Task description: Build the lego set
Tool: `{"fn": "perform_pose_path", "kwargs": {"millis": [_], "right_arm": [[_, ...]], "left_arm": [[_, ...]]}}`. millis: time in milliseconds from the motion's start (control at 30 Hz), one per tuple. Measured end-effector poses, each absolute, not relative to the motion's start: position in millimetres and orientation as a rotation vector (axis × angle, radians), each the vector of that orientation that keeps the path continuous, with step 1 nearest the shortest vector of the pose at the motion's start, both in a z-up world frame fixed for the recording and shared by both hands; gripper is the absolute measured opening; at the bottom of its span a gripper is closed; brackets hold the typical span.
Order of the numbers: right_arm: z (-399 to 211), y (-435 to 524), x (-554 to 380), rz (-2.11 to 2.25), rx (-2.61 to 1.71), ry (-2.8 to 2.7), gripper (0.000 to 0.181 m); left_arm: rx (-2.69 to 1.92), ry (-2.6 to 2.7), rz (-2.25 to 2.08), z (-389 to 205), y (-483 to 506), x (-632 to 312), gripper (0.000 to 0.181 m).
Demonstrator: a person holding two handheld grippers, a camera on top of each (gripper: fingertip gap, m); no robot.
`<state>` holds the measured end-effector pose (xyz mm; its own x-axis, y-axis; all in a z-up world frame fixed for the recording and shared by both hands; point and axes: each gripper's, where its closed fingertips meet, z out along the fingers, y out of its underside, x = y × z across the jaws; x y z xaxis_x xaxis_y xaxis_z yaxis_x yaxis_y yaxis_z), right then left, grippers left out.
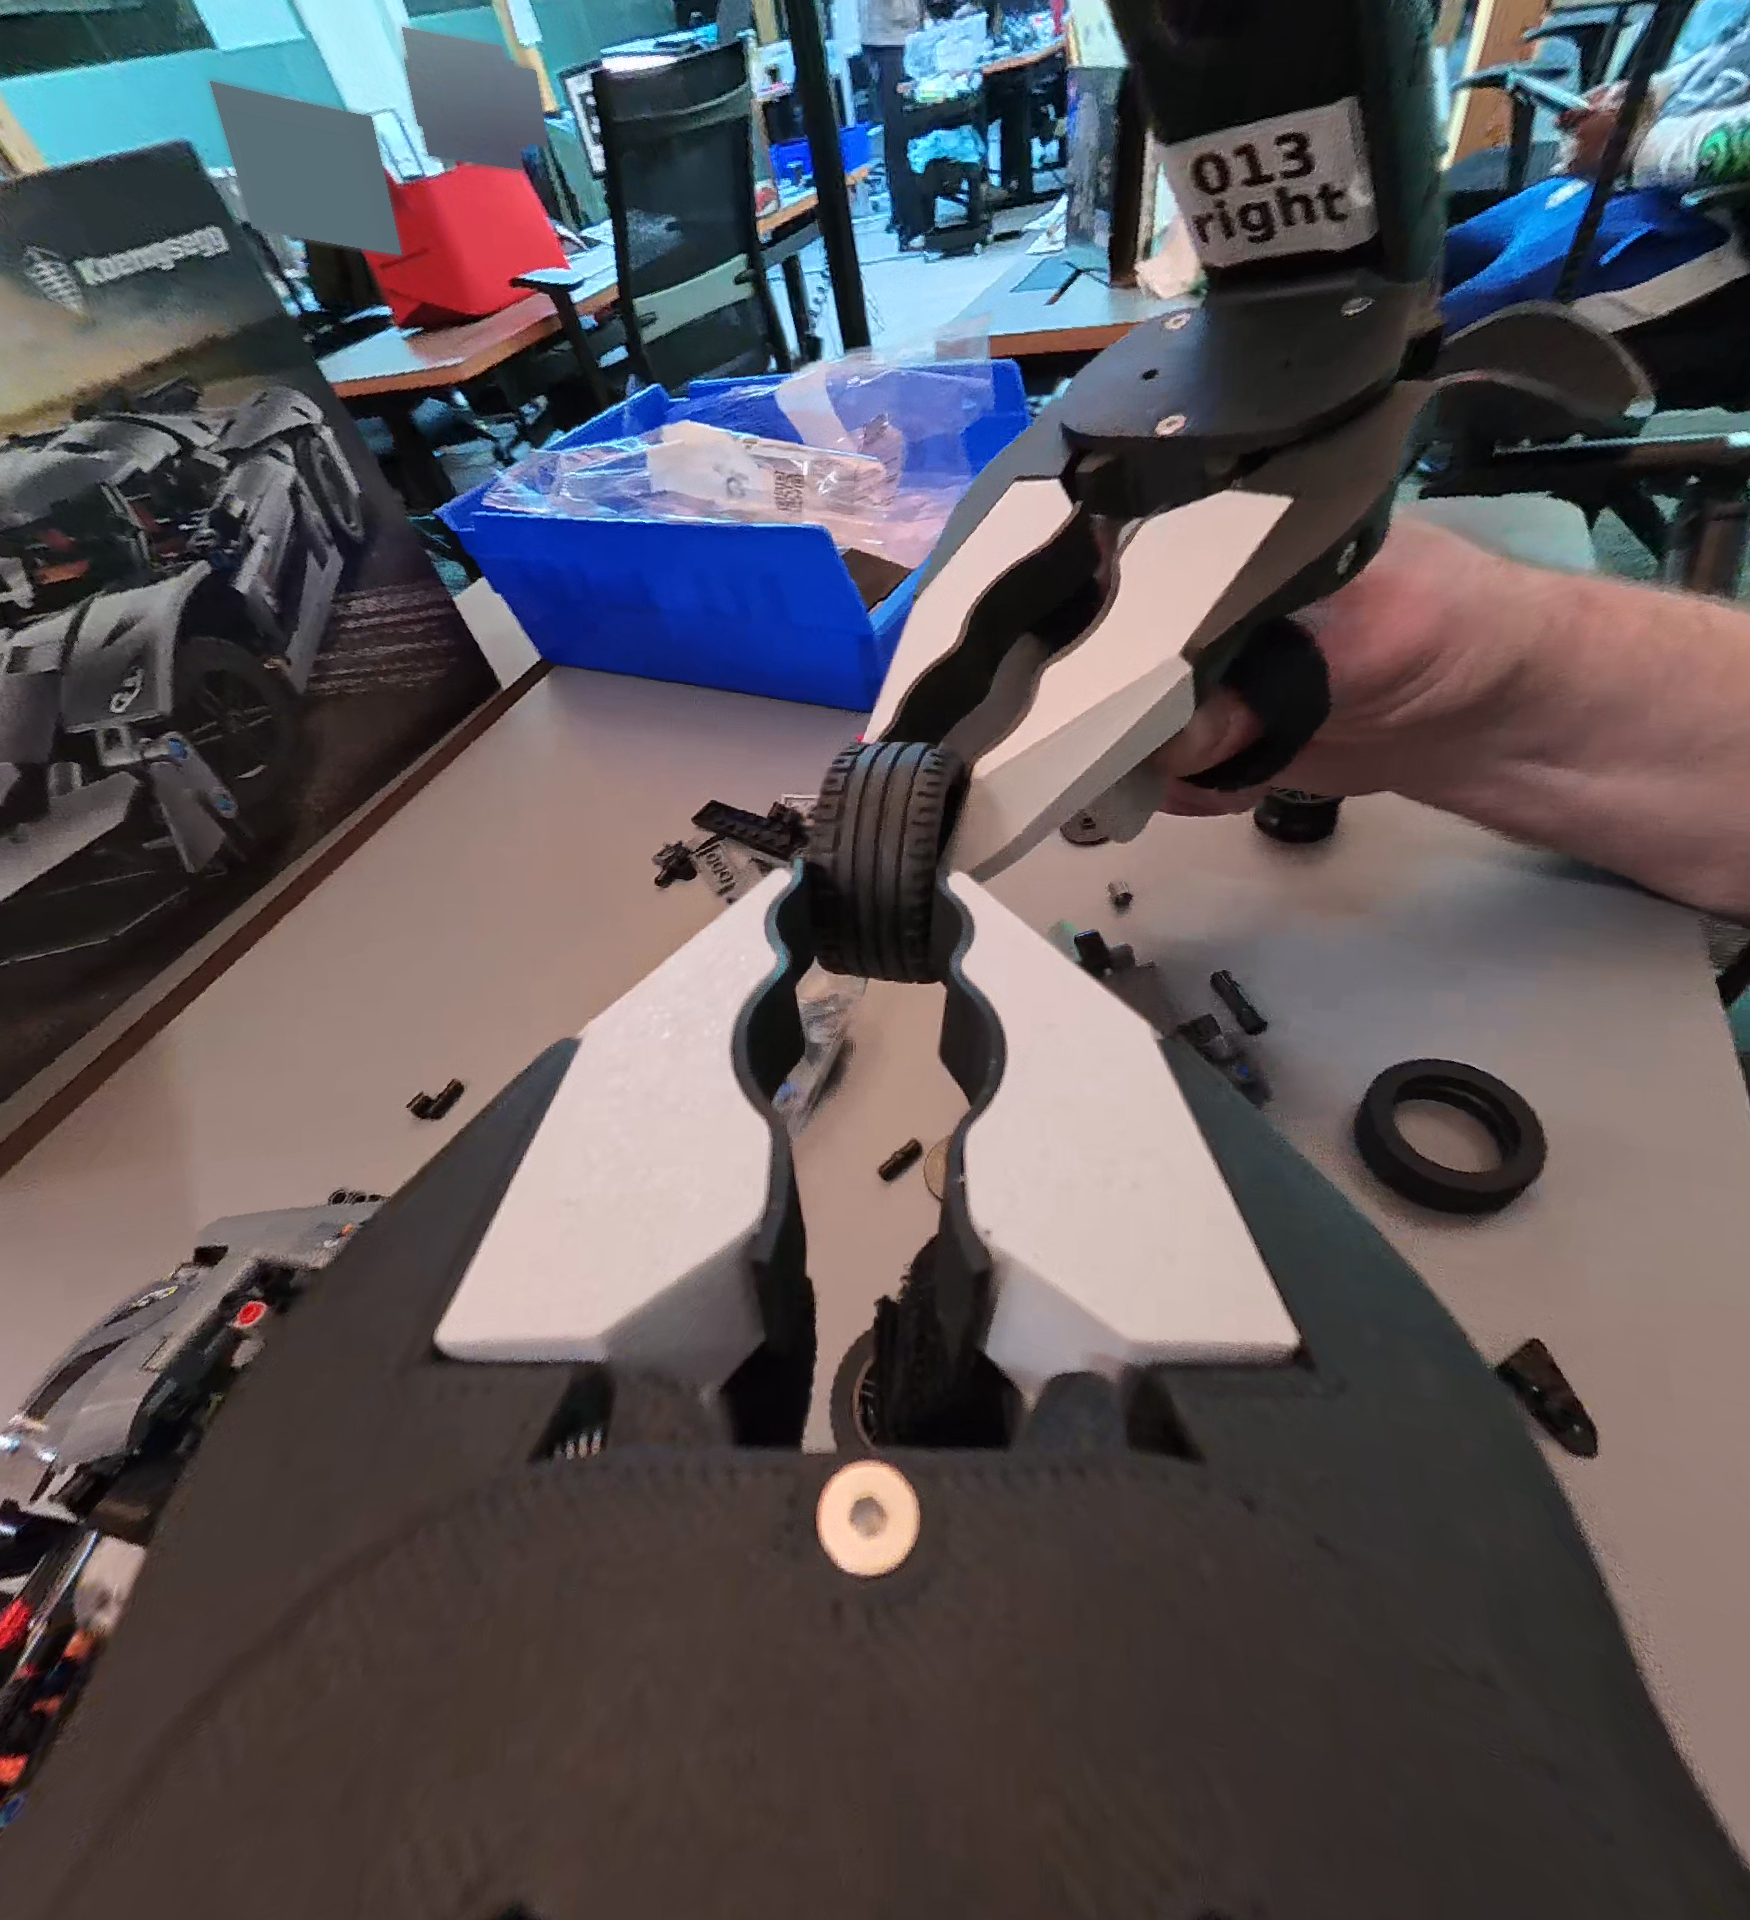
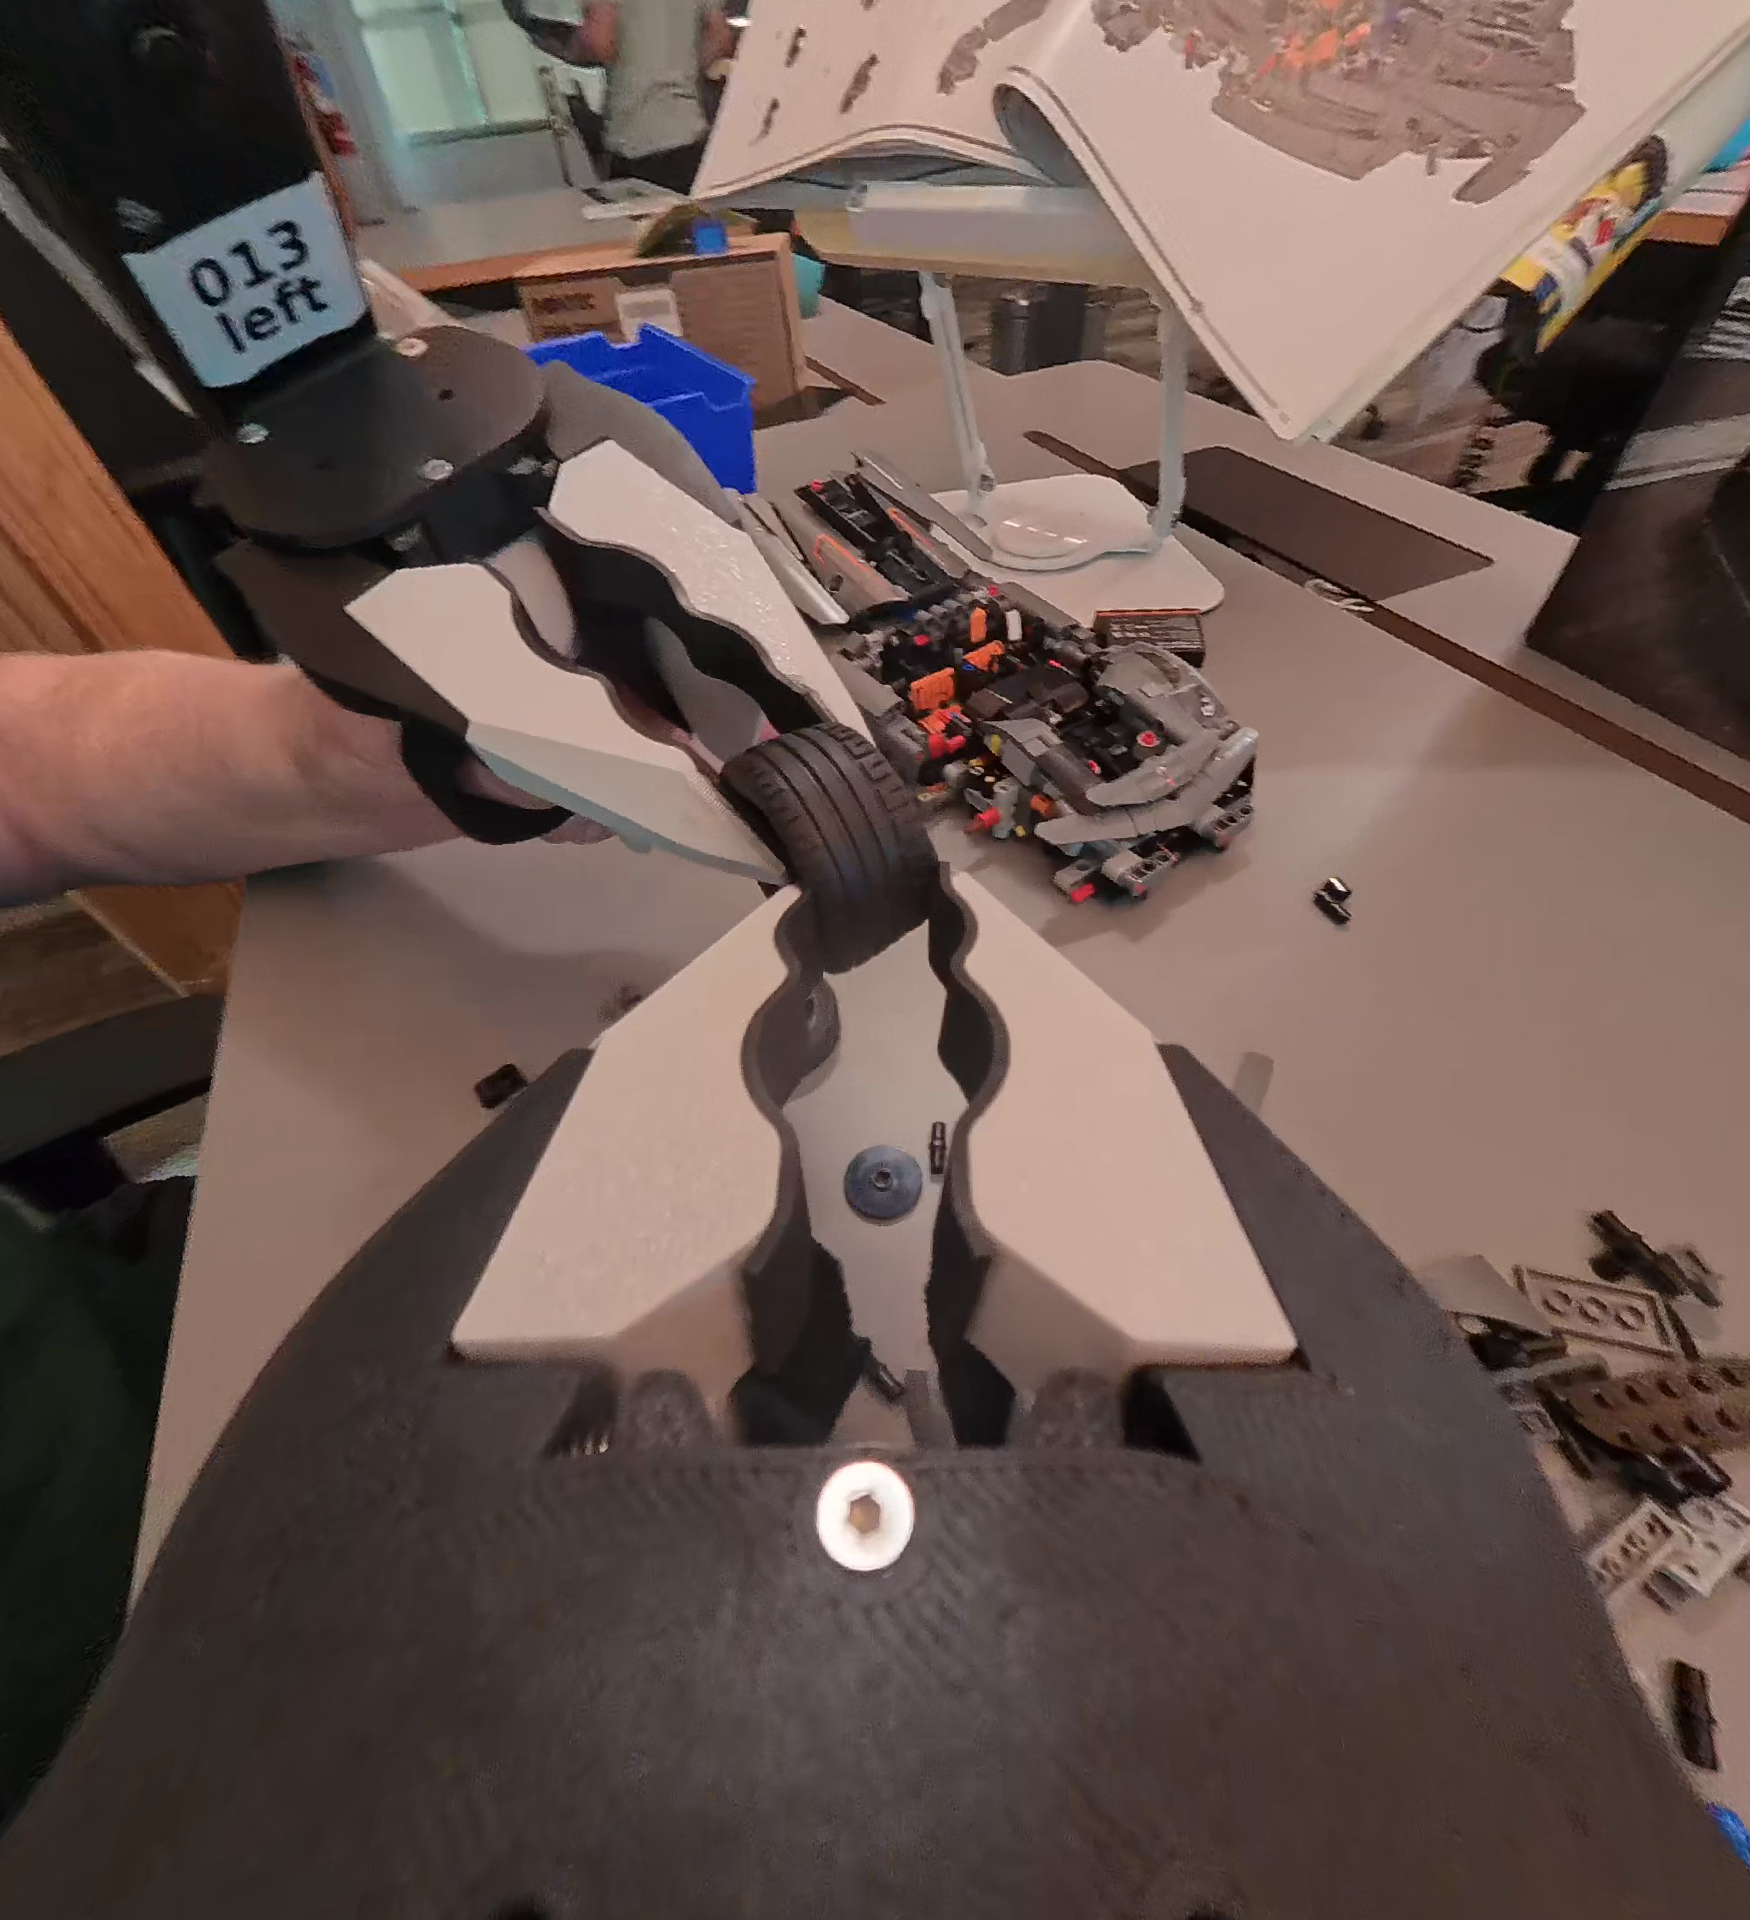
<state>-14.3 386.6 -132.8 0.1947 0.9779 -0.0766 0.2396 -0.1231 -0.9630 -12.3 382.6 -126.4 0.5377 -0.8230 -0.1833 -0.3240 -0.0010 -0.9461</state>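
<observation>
In the left wrist view, the left hand-held gripper (image 1: pixel 876 914) is reaching forward over the grey bench (image 1: pixel 497 935) and clenching a black lego tyre (image 1: pixel 886 857) between its fingertips, well above the surface. The right hand-held gripper (image 1: pixel 938 805) is coming in from the upper right, gripped by a person's hand (image 1: pixel 1370 675), and its tips are pressing on the same tyre from the far side. A second tyre (image 1: pixel 1450 1135) is lying flat on the bench to the right, well apart from the grippers. Small black lego pieces (image 1: pixel 736 831) are lying scattered just behind the held tyre. The partly built grey lego car (image 1: pixel 123 1403) is sitting at the lower left edge. A blue bin (image 1: pixel 663 613) holding clear plastic bags is standing at the far end of the bench, and the set's box (image 1: pixel 144 623) is leaning upright on the left.

In the right wrist view, the right hand-held gripper (image 2: pixel 866 914) is closing on the lower part of the tyre (image 2: pixel 835 831), while the left hand-held gripper (image 2: pixel 746 821) is entering from the left and gripping its upper side. Beyond the tyre, the lego car (image 2: pixel 1058 727) is resting on the bench (image 2: pixel 1473 1039), with orange and red parts showing inside its open body. An instruction booklet (image 2: pixel 1266 156) is lying open on a stand above the car. Loose grey and black lego plates (image 2: pixel 1629 1403) are lying at the right edge, and a dark round piece (image 2: pixel 881 1182) is lying on the bench between the gripper's fingers
</observation>
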Motion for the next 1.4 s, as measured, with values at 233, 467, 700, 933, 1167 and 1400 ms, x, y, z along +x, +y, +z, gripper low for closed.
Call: {"fn": "perform_pose_path", "kwargs": {"millis": [233, 467, 700, 933, 1167, 1400], "right_arm": [[-138, 396, -17, 0.813, -1.588, -1.144, 0.017], [-138, 399, -18, 0.641, -1.529, -1.171, 0.019], [-127, 387, -16, 0.848, -1.443, -1.196, 0.023], [-125, 383, -11, 1.058, -1.462, -1.172, 0.020], [-142, 399, -11, 1.010, -1.619, -1.093, 0.018], [-155, 413, -7, 0.863, -1.703, -1.050, 0.018]], "left_arm": [[-1.581, 0.971, -0.393, -130, 388, -15, 0.019], [-1.597, 0.975, -0.338, -134, 394, -19, 0.018], [-1.607, 0.965, -0.568, -125, 384, -15, 0.019], [-1.624, 0.985, -0.647, -127, 381, -11, 0.019], [-1.714, 0.957, -0.574, -152, 396, -11, 0.019], [-1.762, 0.967, -0.383, -167, 410, -9, 0.018]]}}
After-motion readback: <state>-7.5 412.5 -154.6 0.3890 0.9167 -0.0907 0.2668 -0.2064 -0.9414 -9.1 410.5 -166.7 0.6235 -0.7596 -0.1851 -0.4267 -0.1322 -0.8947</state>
